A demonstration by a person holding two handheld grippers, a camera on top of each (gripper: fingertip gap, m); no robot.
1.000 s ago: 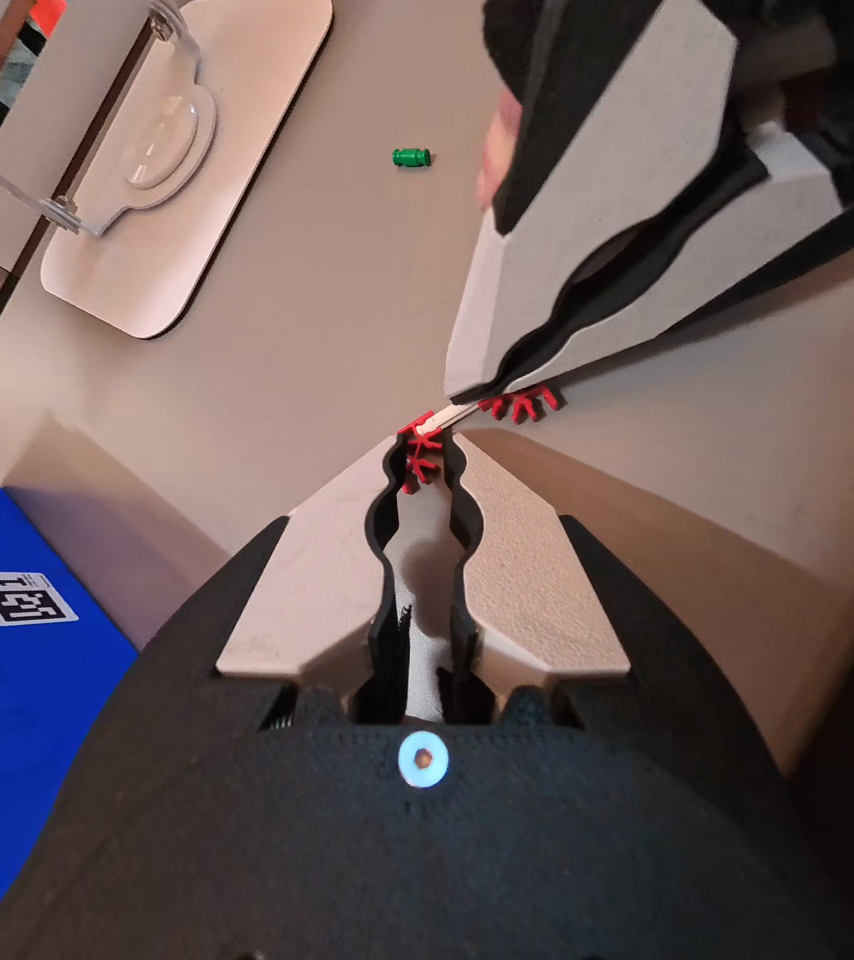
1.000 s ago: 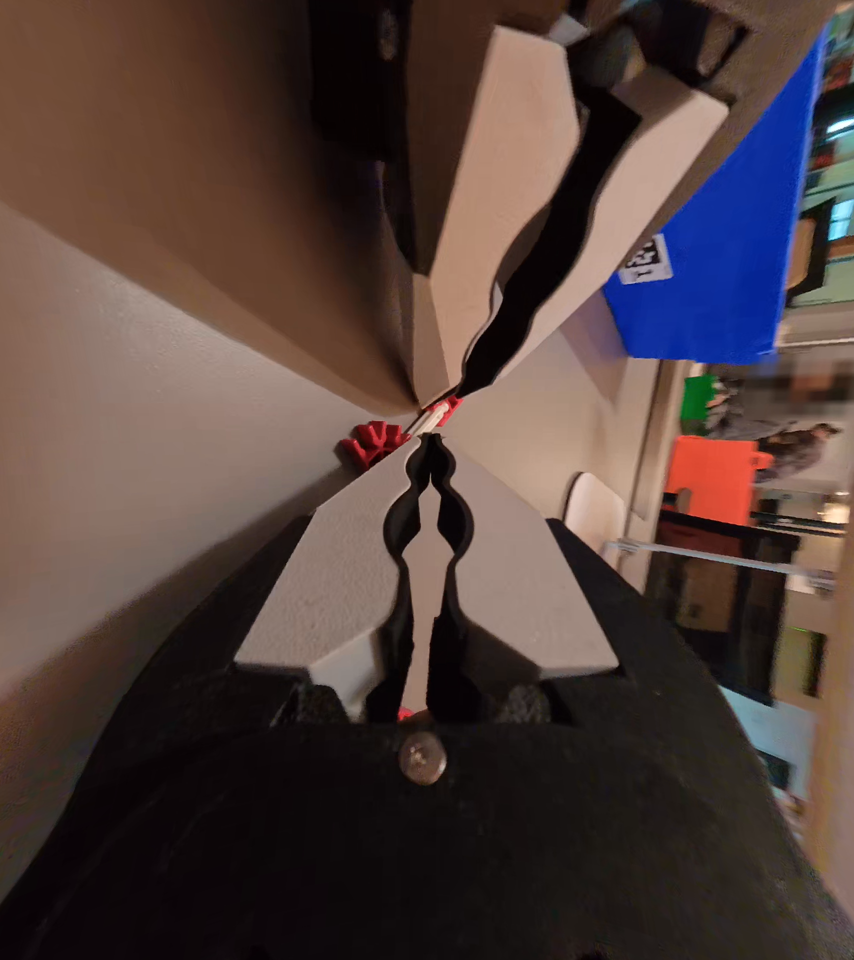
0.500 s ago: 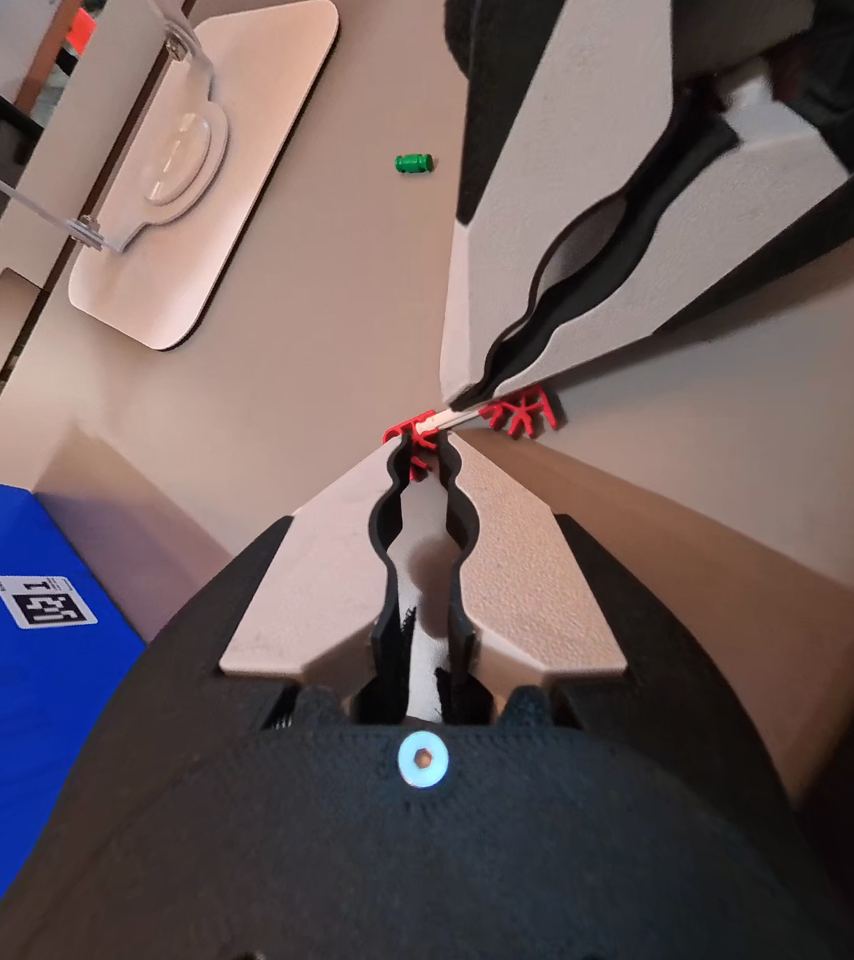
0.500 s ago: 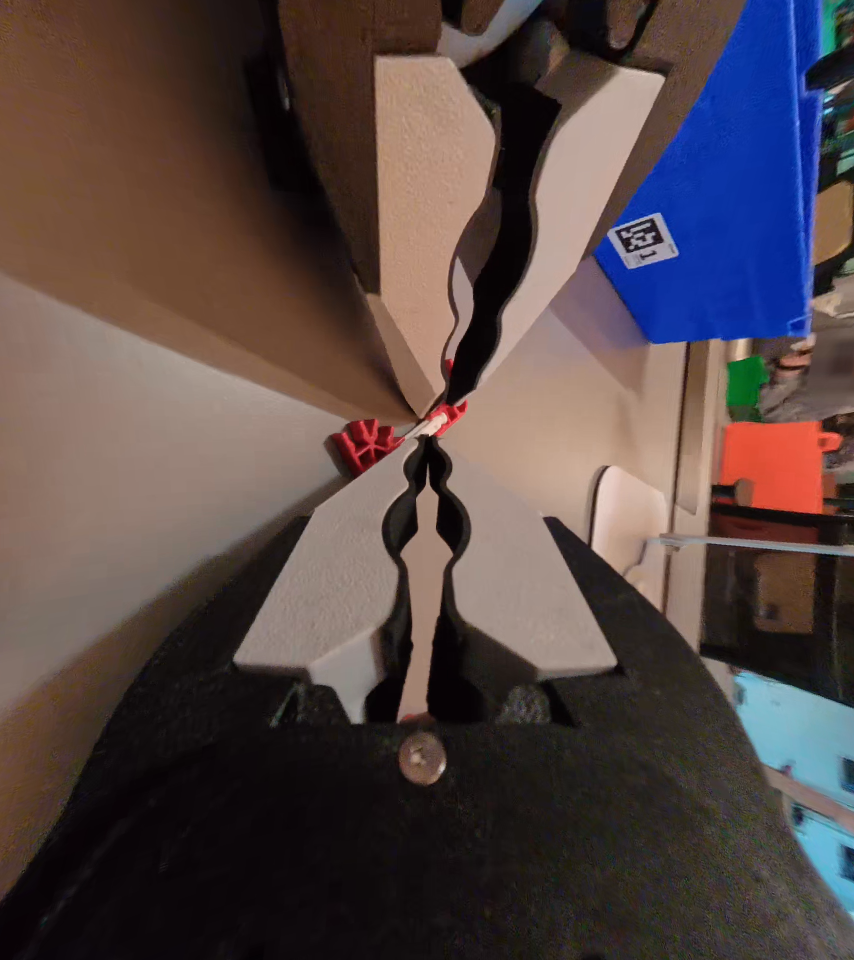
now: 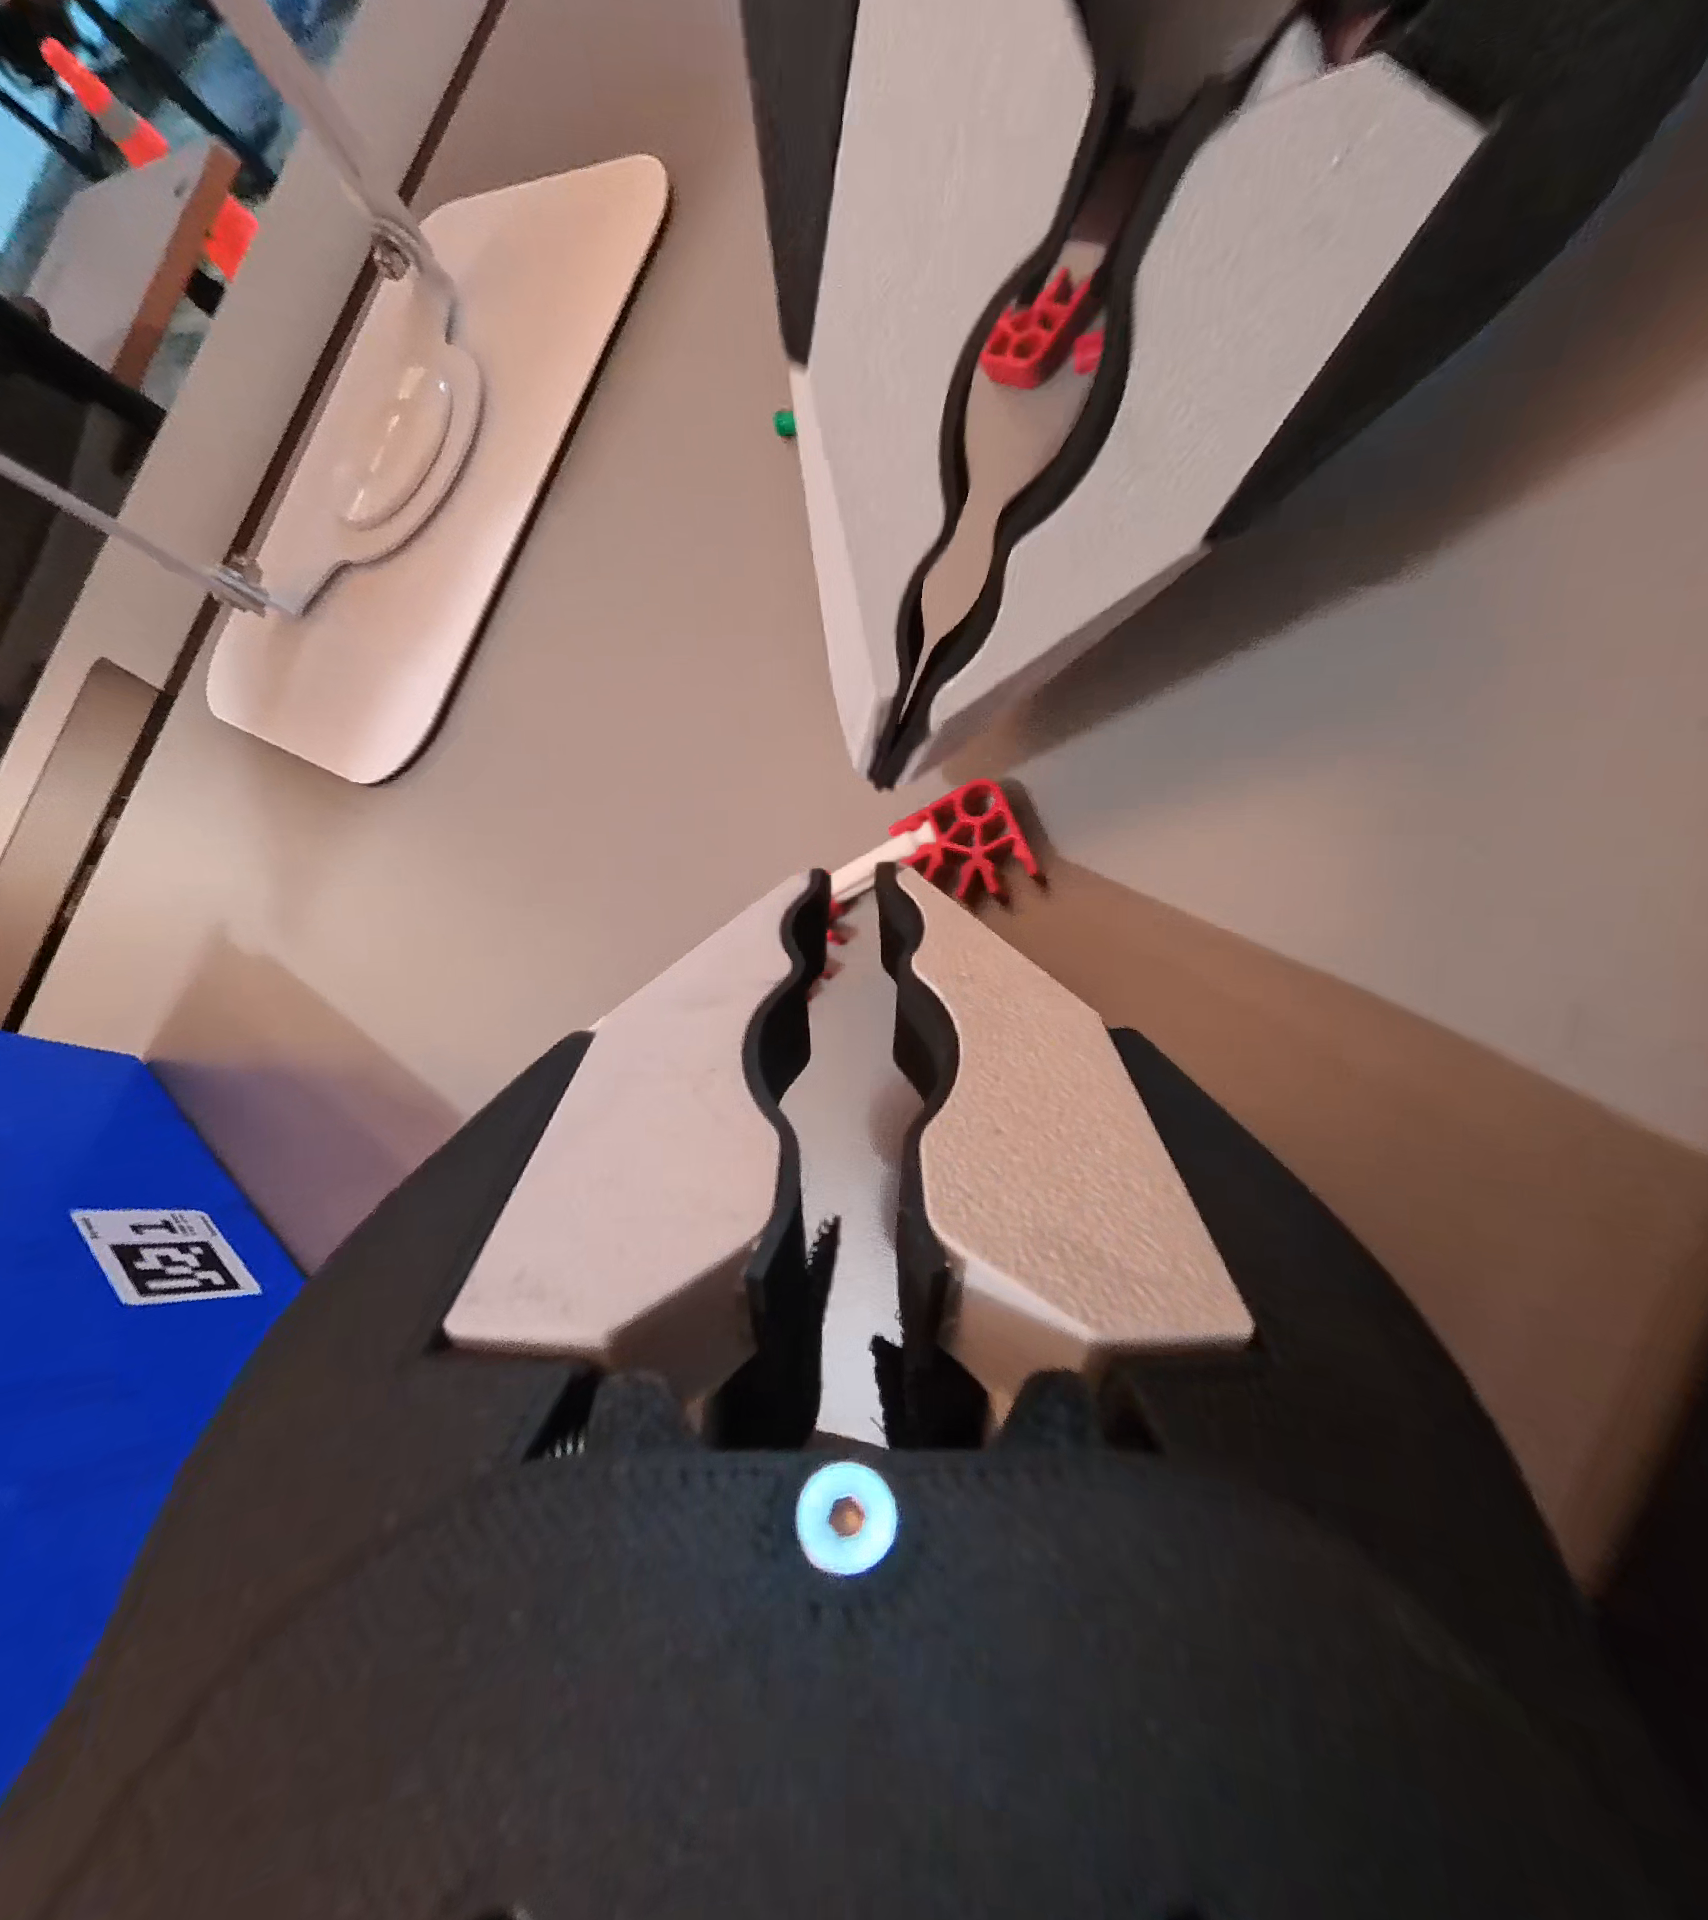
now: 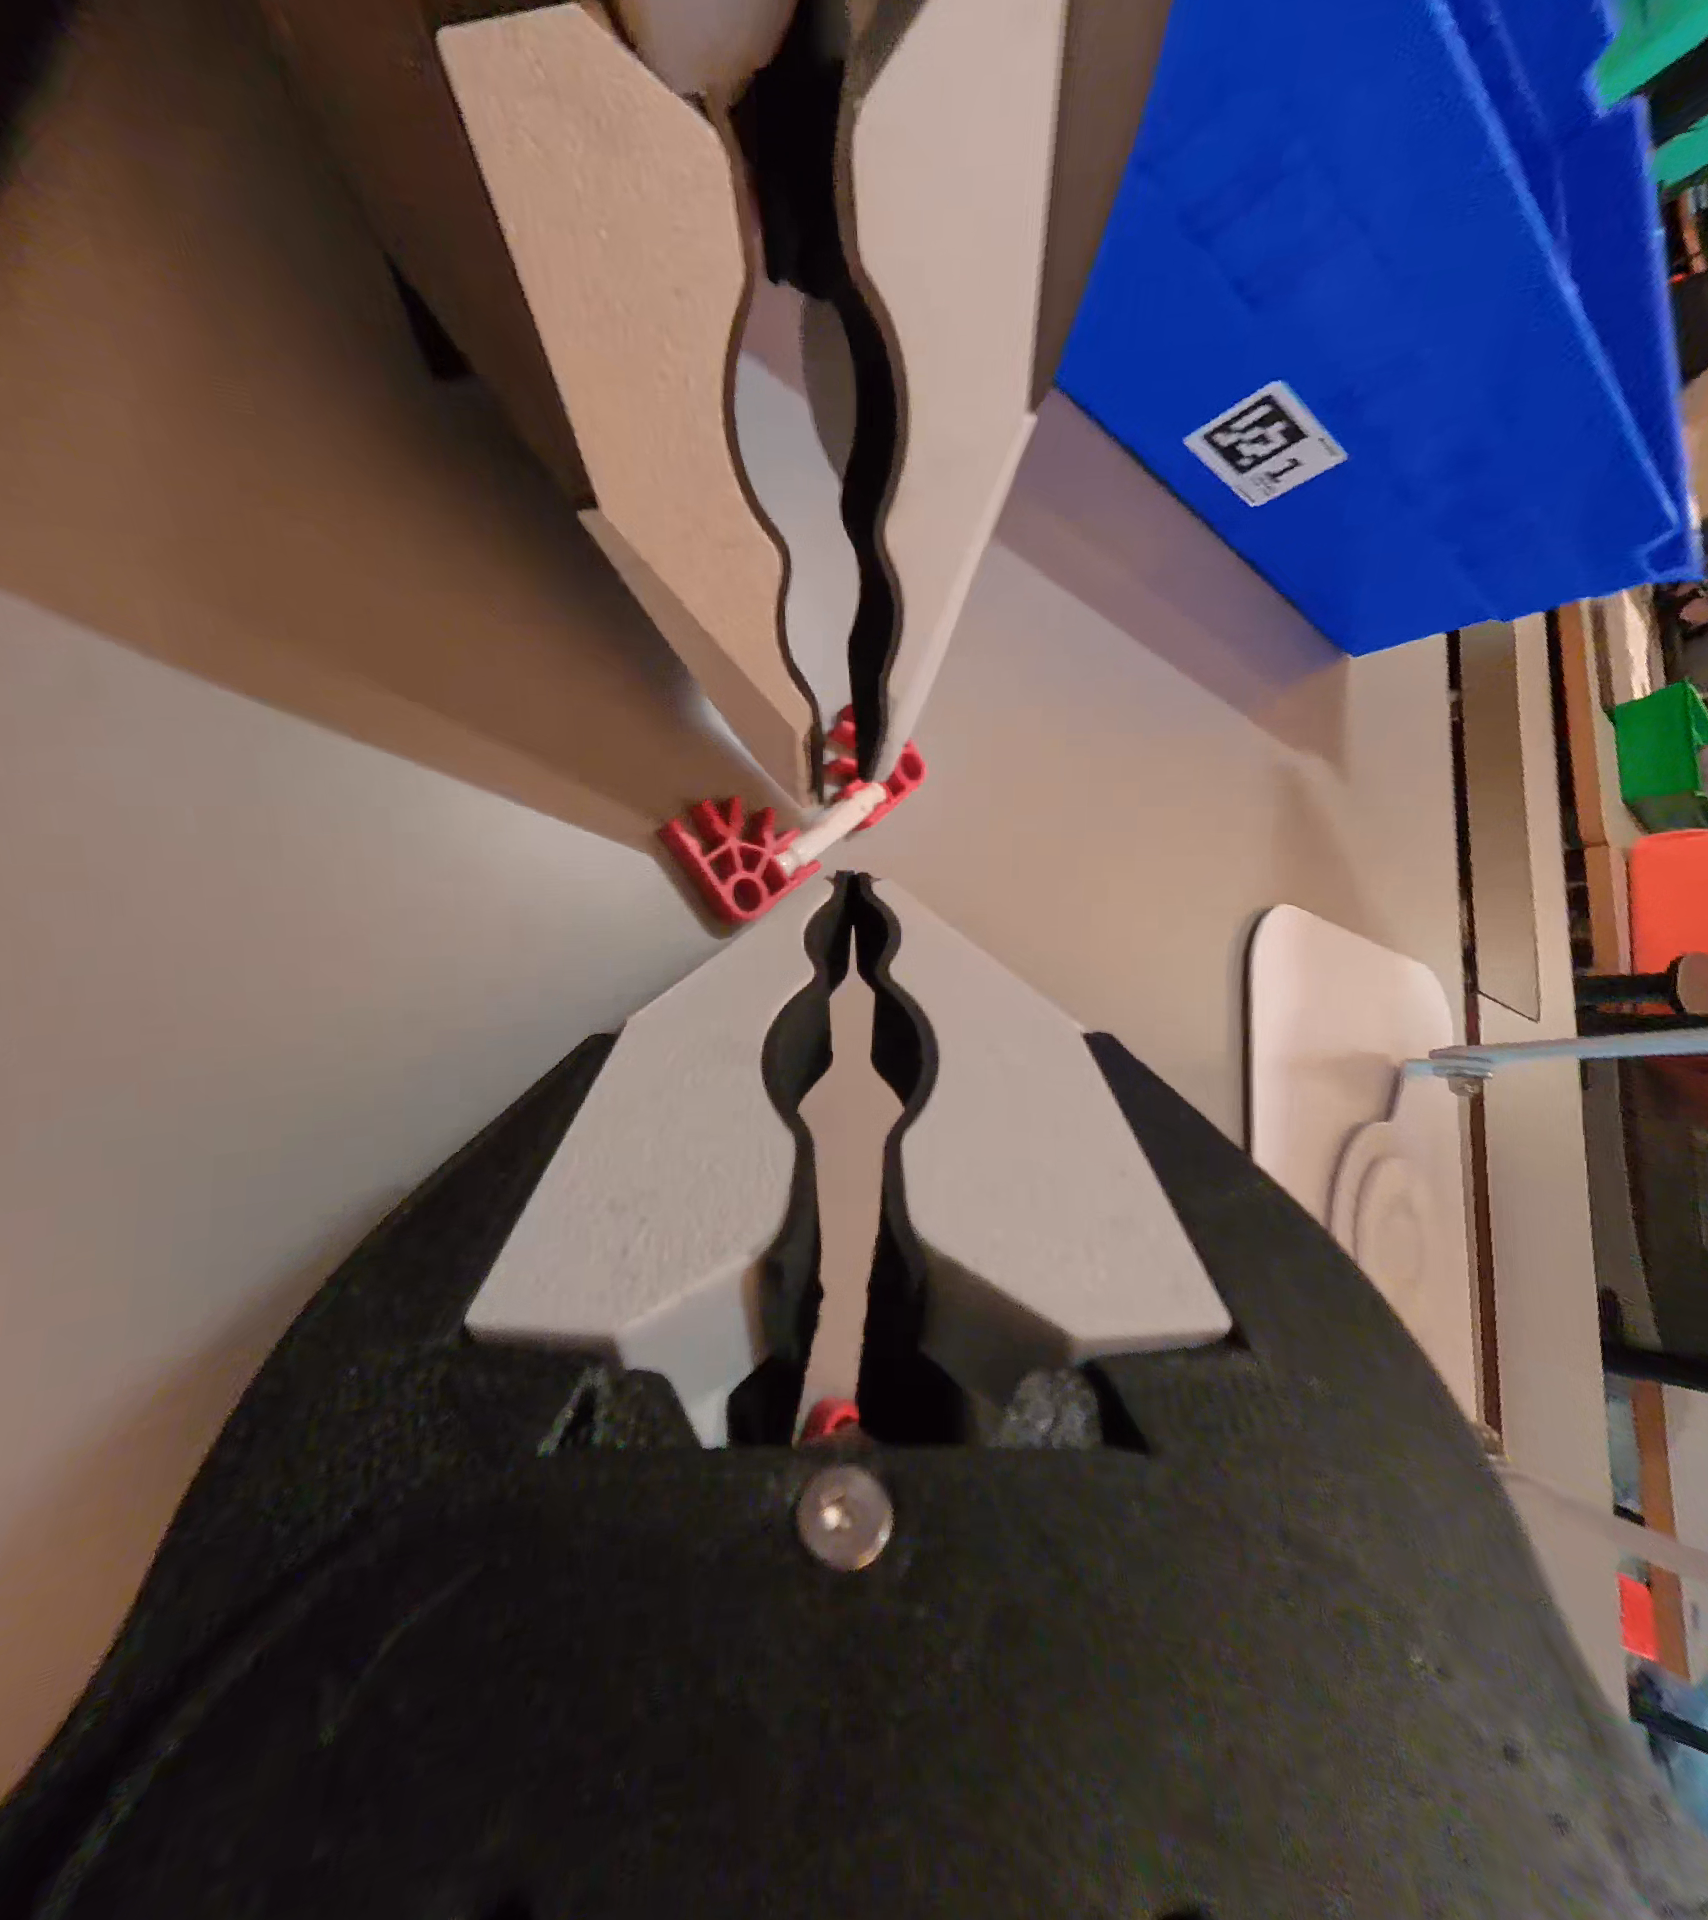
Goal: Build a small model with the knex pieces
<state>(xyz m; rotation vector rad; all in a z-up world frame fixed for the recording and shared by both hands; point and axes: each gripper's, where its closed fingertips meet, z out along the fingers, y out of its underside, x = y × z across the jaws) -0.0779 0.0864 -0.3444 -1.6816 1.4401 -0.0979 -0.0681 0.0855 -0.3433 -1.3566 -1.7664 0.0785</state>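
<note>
My left gripper [image 5: 845,885] is shut on a red connector [image 5: 834,935], of which only a sliver shows between its tips. A short white rod [image 5: 865,860] runs from it to a second red connector [image 5: 969,842] that lies against the beige table [image 5: 621,748]. In the right wrist view the left gripper [image 6: 855,769] comes in from above, holding the red connector [image 6: 881,774], the rod [image 6: 834,826] and the second connector [image 6: 736,862]. My right gripper [image 6: 855,883] is shut and empty, just short of the rod. It also shows in the left wrist view [image 5: 891,769].
A blue bin [image 5: 29,1403] with a black-and-white tag stands beside the left gripper and also shows in the right wrist view [image 6: 1401,260]. A white board [image 5: 559,312] carries a clear plastic stand. A small green piece [image 5: 783,423] lies on the table. Another red piece [image 5: 1032,332] shows through the right gripper's gap. My two grippers' fingertips are within a few centimetres of each other.
The right gripper, which was shut on the white rod, has come off it and drawn back a little. The left gripper still holds the red connector with the rod and the second connector.
</note>
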